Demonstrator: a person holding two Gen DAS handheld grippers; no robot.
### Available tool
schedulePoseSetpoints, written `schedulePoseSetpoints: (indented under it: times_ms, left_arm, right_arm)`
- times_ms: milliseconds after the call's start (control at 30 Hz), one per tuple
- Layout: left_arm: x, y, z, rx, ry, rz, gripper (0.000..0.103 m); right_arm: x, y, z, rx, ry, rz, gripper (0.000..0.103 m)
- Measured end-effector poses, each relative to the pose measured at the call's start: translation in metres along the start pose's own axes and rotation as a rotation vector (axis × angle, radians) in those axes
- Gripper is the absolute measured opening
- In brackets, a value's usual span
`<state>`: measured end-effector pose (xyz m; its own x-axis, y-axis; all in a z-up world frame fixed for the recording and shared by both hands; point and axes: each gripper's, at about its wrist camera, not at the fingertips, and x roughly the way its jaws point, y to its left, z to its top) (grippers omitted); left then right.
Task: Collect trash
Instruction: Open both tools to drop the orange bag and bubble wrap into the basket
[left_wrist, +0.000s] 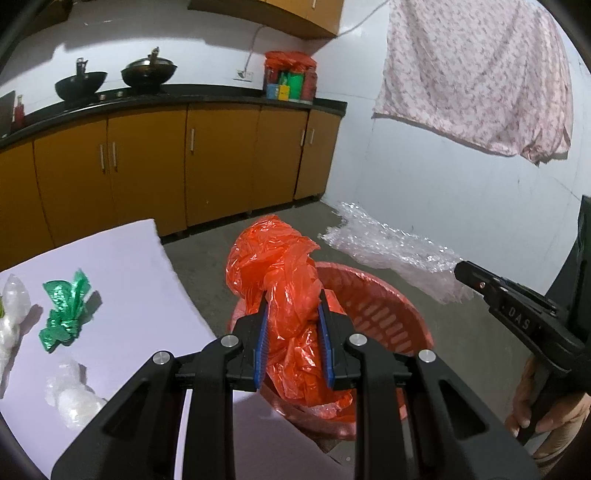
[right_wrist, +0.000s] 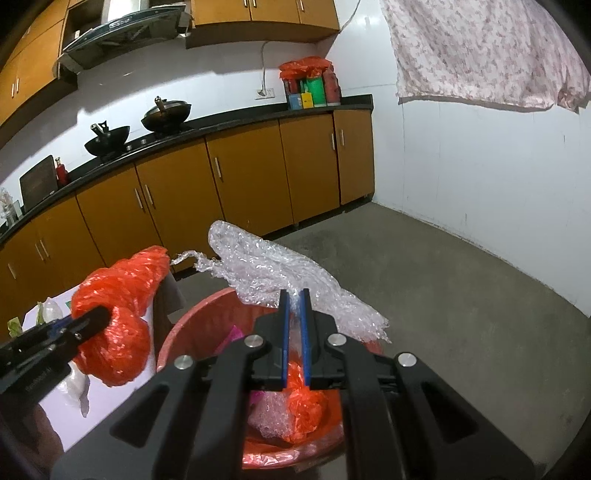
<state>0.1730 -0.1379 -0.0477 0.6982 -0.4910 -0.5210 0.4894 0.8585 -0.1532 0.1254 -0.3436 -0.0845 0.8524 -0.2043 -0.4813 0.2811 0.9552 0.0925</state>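
Left wrist view: crumpled orange plastic bag (left_wrist: 284, 280), long axis upright, is clamped in the left gripper (left_wrist: 291, 317) above the red slotted plastic basket (left_wrist: 384, 310). Right gripper (right_wrist: 294, 314) pinches a clear bubble-wrap sheet (right_wrist: 266, 266) above it. Beside: white table (left_wrist: 140, 280), grey concrete floor (right_wrist: 461, 295).

The round red slatted plastic basket (left_wrist: 373, 306) is largely covered by the crumpled orange-red plastic bag (left_wrist: 280, 266) pinched between the left tongs (left_wrist: 291, 314); its near rim is lost behind their black arms; in the right wrist view the basket's (right_wrist: 207, 314) front wall is cut off behind the right tongs (right_wrist: 294, 295); the sheet of clear bubble wrap (right_wrist: 280, 273) passes between those pads, its lower end hidden; left of the left tongs, a clear crumpled plastic wad (left_wrist: 11, 306) is cropped by the picture's edge.
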Motion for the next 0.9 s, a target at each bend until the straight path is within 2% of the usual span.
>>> schedulePoseSetpoints:
  times_ms: [300, 467, 567, 633, 800, 900]
  left_arm:
    - [0.028, -0.012, -0.006, 0.038, 0.058, -0.027, 0.025]
    - [0.040, -0.012, -0.013, 0.043, 0.086, -0.023, 0.045]
    - [0.041, -0.008, -0.016, 0.038, 0.094, -0.018, 0.054]
    - [0.039, -0.003, -0.017, 0.034, 0.092, -0.008, 0.056]
    - [0.027, 0.009, -0.014, 0.026, 0.058, 0.034, 0.062]
    - [0.015, 0.016, -0.013, 0.014, 0.029, 0.068, 0.066]
  right_arm:
    - [0.018, -0.008, -0.003, 0.034, 0.035, 0.028, 0.007]
    - [0.026, -0.008, -0.007, 0.040, 0.056, 0.063, 0.014]
    - [0.027, -0.010, -0.010, 0.048, 0.054, 0.061, 0.032]
    - [0.026, -0.013, -0.010, 0.055, 0.049, 0.053, 0.038]
    - [0.016, -0.018, -0.007, 0.046, 0.006, 0.004, 0.064]
    - [0.011, -0.015, -0.007, 0.024, -0.015, -0.010, 0.076]
